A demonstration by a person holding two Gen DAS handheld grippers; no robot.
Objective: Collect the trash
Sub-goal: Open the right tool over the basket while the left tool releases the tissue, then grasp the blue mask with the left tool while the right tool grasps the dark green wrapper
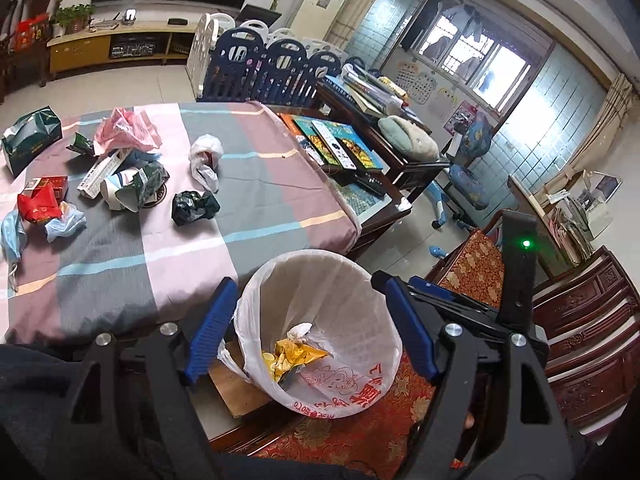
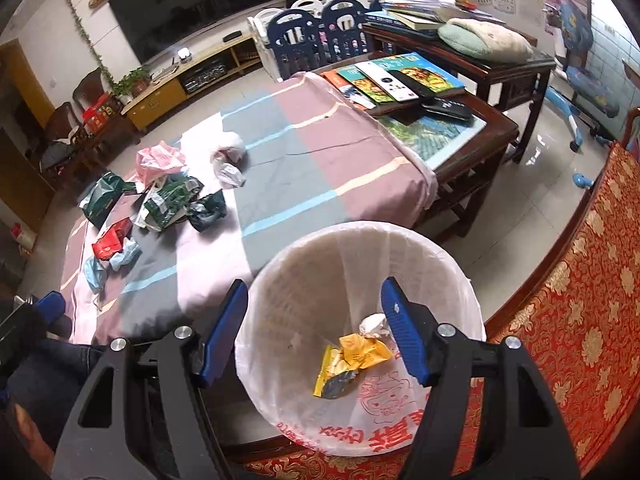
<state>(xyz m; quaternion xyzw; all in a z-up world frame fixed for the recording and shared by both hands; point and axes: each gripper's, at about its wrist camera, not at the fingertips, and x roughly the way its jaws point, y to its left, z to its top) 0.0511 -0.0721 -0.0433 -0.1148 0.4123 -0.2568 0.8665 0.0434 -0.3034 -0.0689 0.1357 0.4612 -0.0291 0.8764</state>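
A white-lined trash bin (image 1: 360,280) (image 2: 440,248) stands beside the cloth-covered table and holds a yellow wrapper (image 1: 292,356) (image 2: 356,354) and a white crumpled scrap (image 2: 374,325). My left gripper (image 1: 308,324) is open and empty above the bin. My right gripper (image 2: 316,328) is open and empty over the bin too; its body shows in the left wrist view (image 1: 516,280). On the table lie a dark green crumpled bag (image 1: 194,207) (image 2: 208,210), a white bag (image 1: 206,160) (image 2: 230,160), a pink bag (image 1: 126,130) (image 2: 160,160), a red packet (image 1: 40,204) (image 2: 110,242) and blue masks (image 1: 12,236) (image 2: 94,274).
A checked cloth (image 1: 248,184) (image 2: 304,168) covers the table. Books and remotes (image 1: 336,148) (image 2: 400,80) lie at its far end. A dark wooden side table (image 2: 500,64) stands behind. A red patterned cushion (image 2: 580,300) on a carved wooden seat (image 1: 592,320) is at the right.
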